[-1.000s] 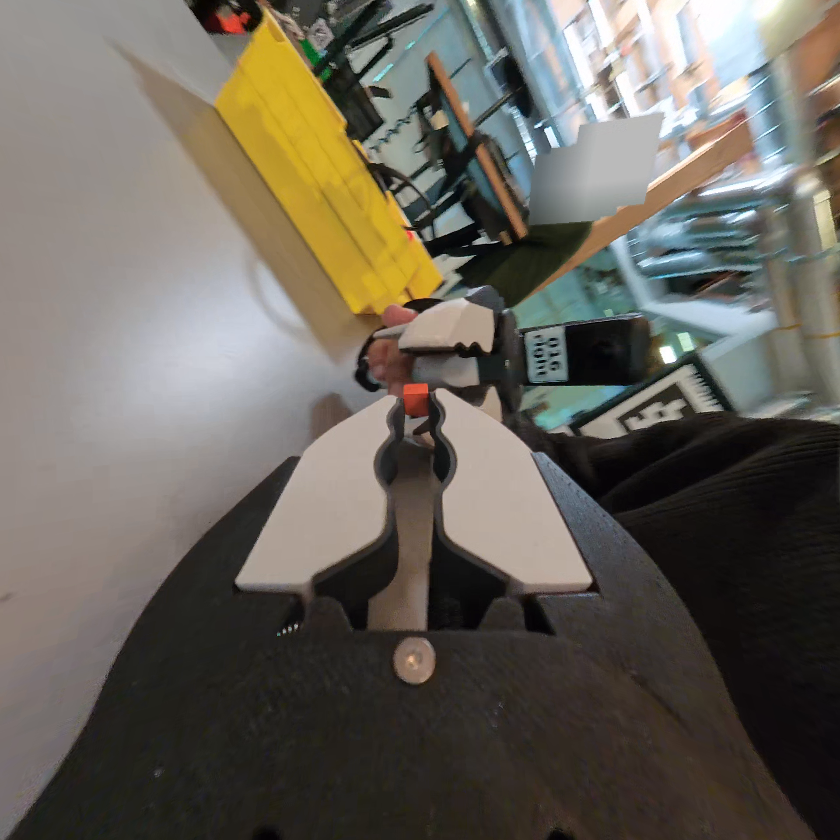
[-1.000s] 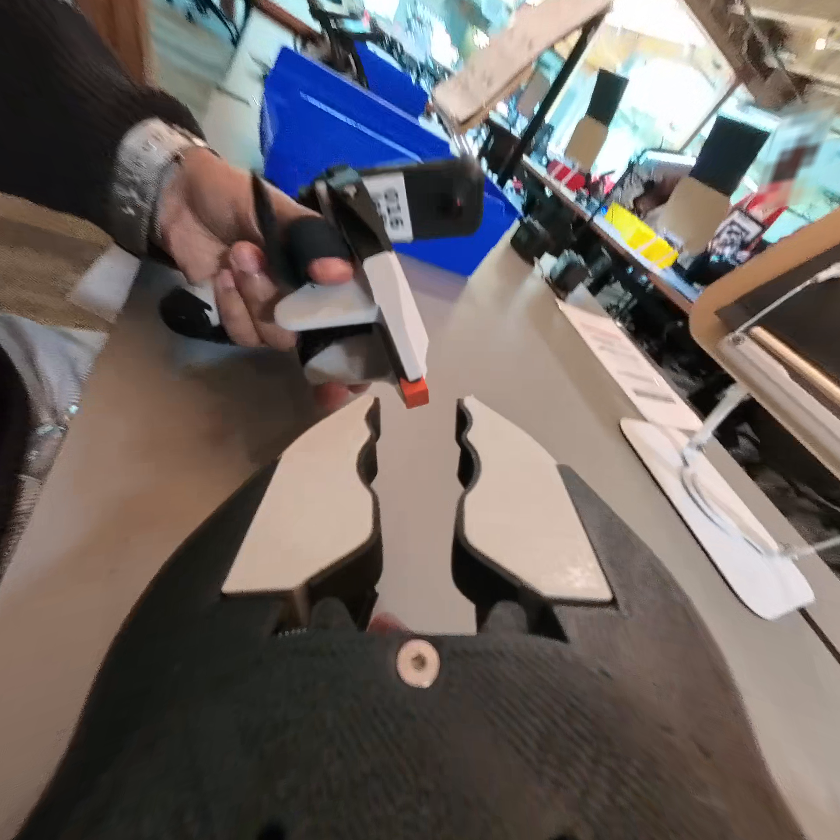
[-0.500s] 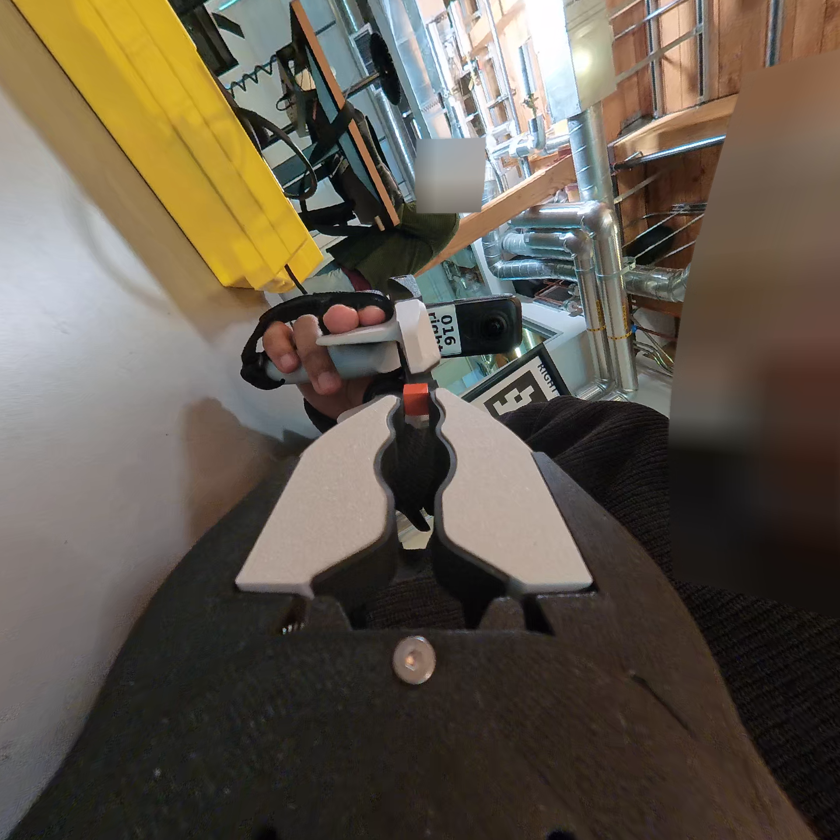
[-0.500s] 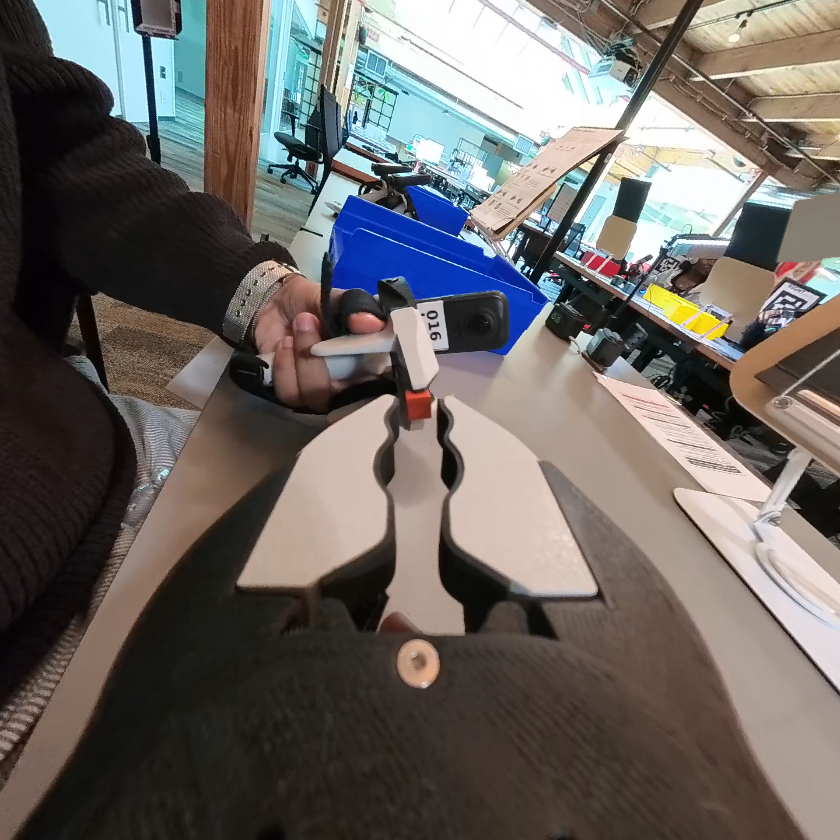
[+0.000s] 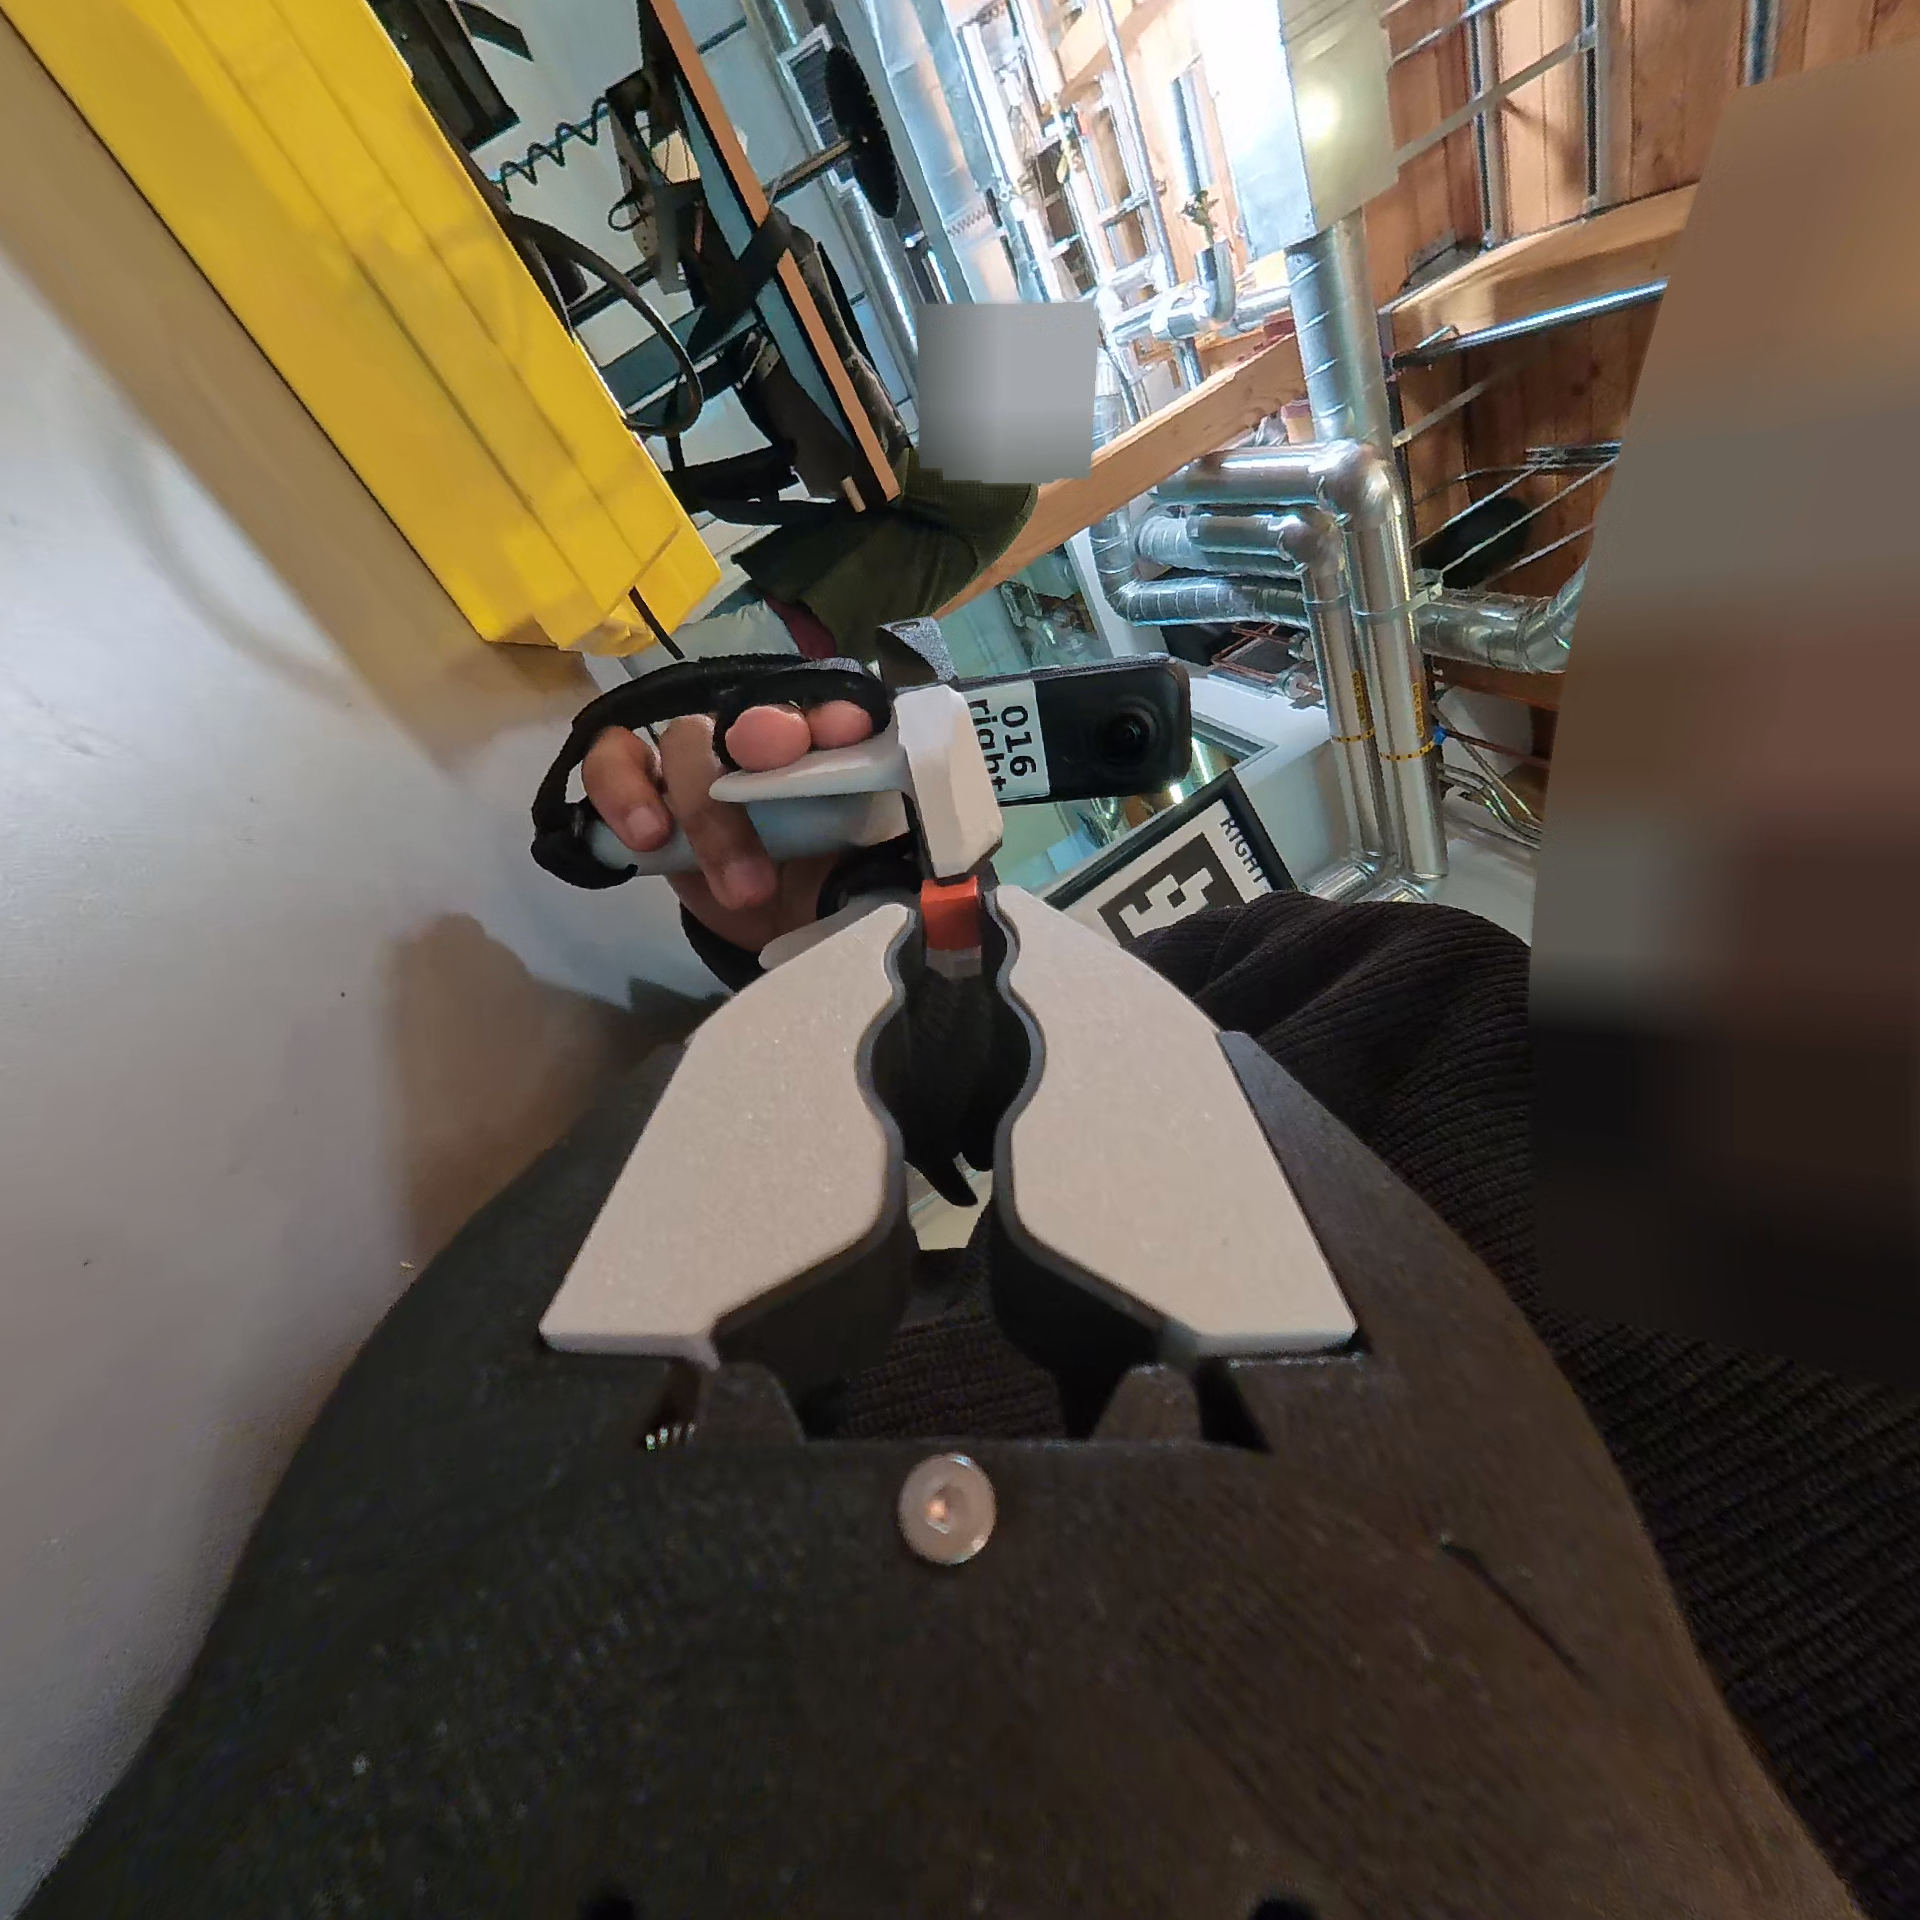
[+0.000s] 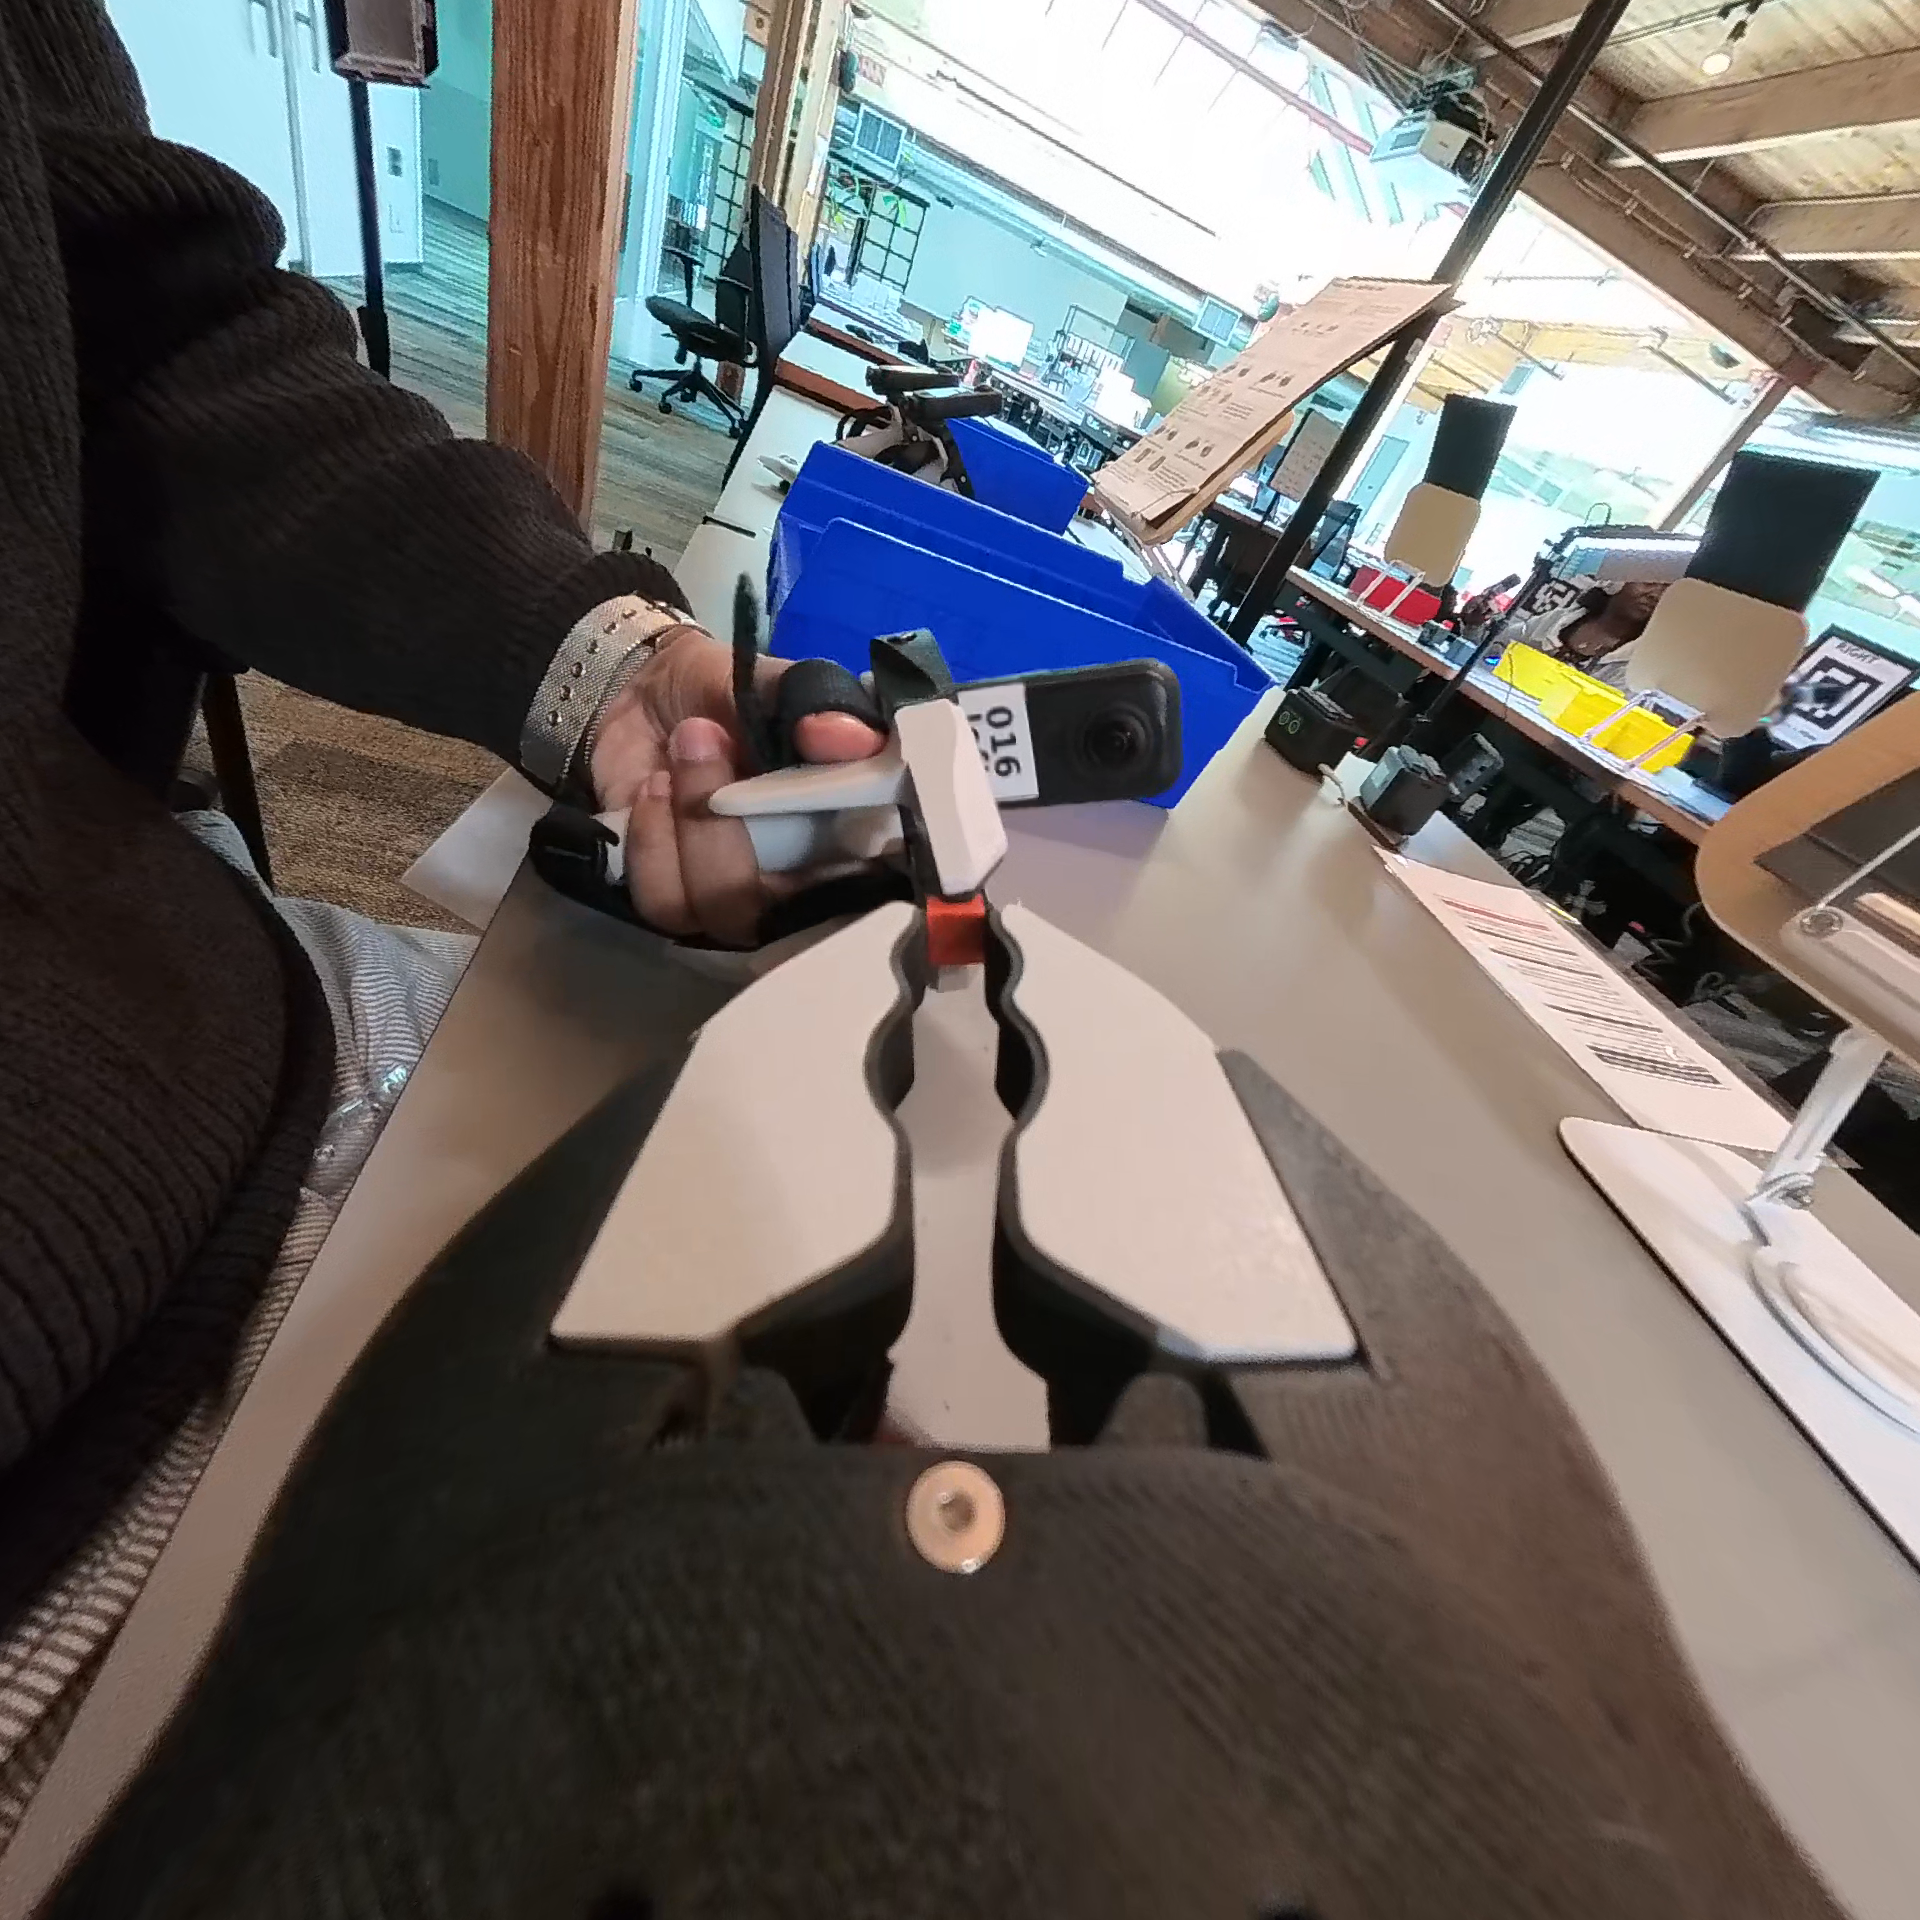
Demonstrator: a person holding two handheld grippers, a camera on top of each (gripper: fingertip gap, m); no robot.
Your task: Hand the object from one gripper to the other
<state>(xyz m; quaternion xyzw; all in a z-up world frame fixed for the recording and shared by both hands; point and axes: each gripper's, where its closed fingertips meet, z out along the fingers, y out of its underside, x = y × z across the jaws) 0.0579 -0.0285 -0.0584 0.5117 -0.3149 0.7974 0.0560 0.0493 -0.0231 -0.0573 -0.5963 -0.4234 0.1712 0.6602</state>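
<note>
A small orange block (image 5: 951,906) sits between the tips of my left gripper (image 5: 951,927), which is shut on it. My right gripper (image 5: 956,871) comes in from the far side, held by a hand, and its white tips meet the same block. In the right wrist view the orange block (image 6: 954,928) is pinched between the tips of my right gripper (image 6: 954,940), with the left gripper (image 6: 961,883) gripping its far end. Both grippers hold the block in the air above the grey table (image 6: 1247,935).
A yellow bin (image 5: 364,312) stands on the table beyond the left gripper. A blue bin (image 6: 987,613) stands at the table's far end. A printed sheet (image 6: 1558,987) and a white lamp base (image 6: 1714,1247) lie at the right. A dark sleeve (image 6: 208,623) is at the left. My left and right fingertips are right by each other.
My right gripper moved up to the block and its jaws shut around it, from wide open a second ago. My left gripper has kept hold of the block throughout.
</note>
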